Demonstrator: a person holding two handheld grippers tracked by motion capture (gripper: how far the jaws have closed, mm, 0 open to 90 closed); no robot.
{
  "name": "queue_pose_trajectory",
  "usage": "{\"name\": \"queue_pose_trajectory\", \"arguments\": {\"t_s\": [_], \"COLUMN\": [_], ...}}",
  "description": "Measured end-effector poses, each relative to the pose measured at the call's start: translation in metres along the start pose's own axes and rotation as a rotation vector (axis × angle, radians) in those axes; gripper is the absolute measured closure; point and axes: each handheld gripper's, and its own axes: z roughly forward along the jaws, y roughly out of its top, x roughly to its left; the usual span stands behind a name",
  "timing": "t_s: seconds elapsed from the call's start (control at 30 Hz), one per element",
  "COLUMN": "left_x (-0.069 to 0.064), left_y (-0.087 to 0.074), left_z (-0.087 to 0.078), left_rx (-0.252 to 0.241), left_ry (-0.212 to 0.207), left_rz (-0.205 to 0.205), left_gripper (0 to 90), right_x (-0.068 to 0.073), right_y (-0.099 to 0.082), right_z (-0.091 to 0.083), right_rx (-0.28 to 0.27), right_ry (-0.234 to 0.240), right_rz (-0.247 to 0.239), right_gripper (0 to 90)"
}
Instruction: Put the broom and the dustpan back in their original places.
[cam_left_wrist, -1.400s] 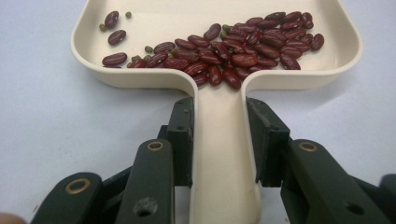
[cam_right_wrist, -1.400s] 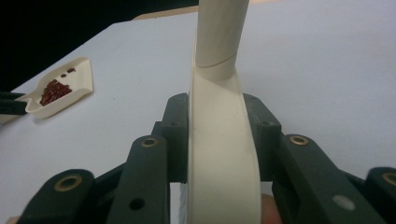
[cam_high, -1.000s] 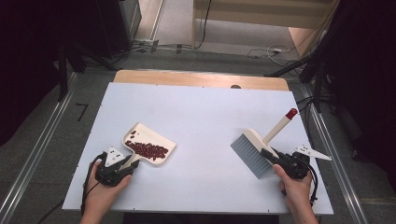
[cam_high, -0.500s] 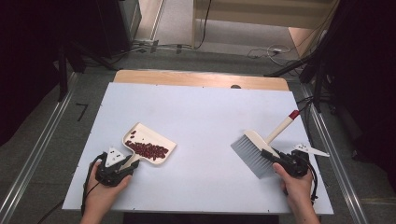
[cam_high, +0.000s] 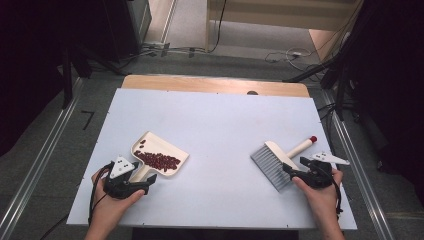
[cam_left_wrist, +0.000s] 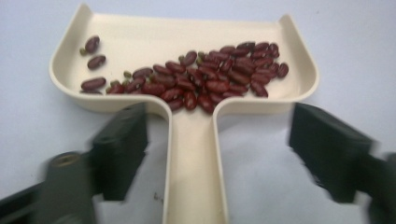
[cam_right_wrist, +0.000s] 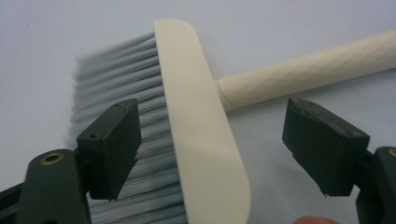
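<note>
1. The left gripper (cam_left_wrist: 215, 154) stands with its jaws wide apart; they have just been opening. The cream handle of the dustpan (cam_left_wrist: 187, 70) runs up between them, and neither pad presses on it: bare table shows on both sides of the handle.
2. In the left gripper view the dustpan's tray lies at 12 o'clock from the jaws, flat on the table. A heap of red kidney beans (cam_left_wrist: 210, 79) sits along its near wall, with a few loose ones toward the 10 o'clock corner.
3. The right gripper (cam_right_wrist: 210, 149) also has its jaws spread wide, and they too have just been opening. The cream back of the hand brush (cam_right_wrist: 201, 121) passes between them without touching either pad. Its grey bristles (cam_right_wrist: 116, 93) fan out toward 9 o'clock behind the left pad, and its round handle runs off toward 2 o'clock.
4. In the high view the left gripper (cam_high: 142, 186) sits at about 7 o'clock on the white table (cam_high: 215, 120), in the person's left hand (cam_high: 112, 205), with the dustpan (cam_high: 160, 160) just beyond it toward 1 o'clock.
5. The right gripper (cam_high: 292, 171) sits at about 4 o'clock on the table, in the right hand (cam_high: 320, 195). The hand brush (cam_high: 277, 162) lies at its tips, its red-tipped handle end pointing toward 2 o'clock.
6. Dustpan and brush lie well apart, with bare table between them.
</note>
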Motion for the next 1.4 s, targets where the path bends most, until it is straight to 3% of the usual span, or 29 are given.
{"name": "queue_pose_trajectory", "arguments": {"t_s": [0.07, 0.13, 0.2, 0.27, 0.43, 0.5, 0.57, 0.73, 1.0, 1.4], "left_x": [0.002, 0.007, 0.014, 0.022, 0.041, 0.047, 0.051, 0.052, 0.048, 0.038], "left_y": [0.003, 0.004, 0.005, 0.004, -0.006, -0.01, -0.012, -0.016, -0.018, -0.015], "left_z": [-0.006, -0.014, -0.023, -0.03, -0.037, -0.036, -0.035, -0.026, -0.018, -0.009], "left_rx": [-0.034, -0.085, -0.125, -0.155, -0.13, -0.107, -0.084, -0.004, 0.046, 0.071], "left_ry": [-0.014, -0.014, -0.019, -0.027, -0.039, -0.024, -0.035, -0.09, -0.119, -0.144], "left_rz": [-0.012, -0.039, -0.076, -0.096, -0.146, -0.166, -0.182, -0.166, -0.158, -0.129], "left_gripper": [10.9, 12.9, 19.5, 32.3, 57.0, 68.5, 76.7, 90.0, 90.0, 90.0], "right_x": [-0.003, -0.006, -0.01, -0.015, -0.027, -0.031, -0.035, -0.043, -0.051, -0.048], "right_y": [0.001, 0.002, 0.003, 0.004, 0.01, 0.013, 0.016, 0.02, 0.028, 0.052], "right_z": [-0.005, -0.01, -0.015, -0.019, -0.019, -0.018, -0.014, -0.003, 0.016, 0.035], "right_rx": [-0.019, -0.036, -0.06, -0.069, -0.051, -0.047, -0.029, 0.025, 0.083, 0.122], "right_ry": [-0.01, -0.019, -0.029, -0.048, -0.137, -0.155, -0.174, -0.219, -0.222, -0.226], "right_rz": [-0.004, -0.004, -0.011, -0.011, -0.023, -0.02, -0.019, -0.016, 0.025, -0.019], "right_gripper": [19.5, 26.4, 36.2, 49.3, 76.1, 82.4, 87.0, 88.1, 88.5, 88.6]}}
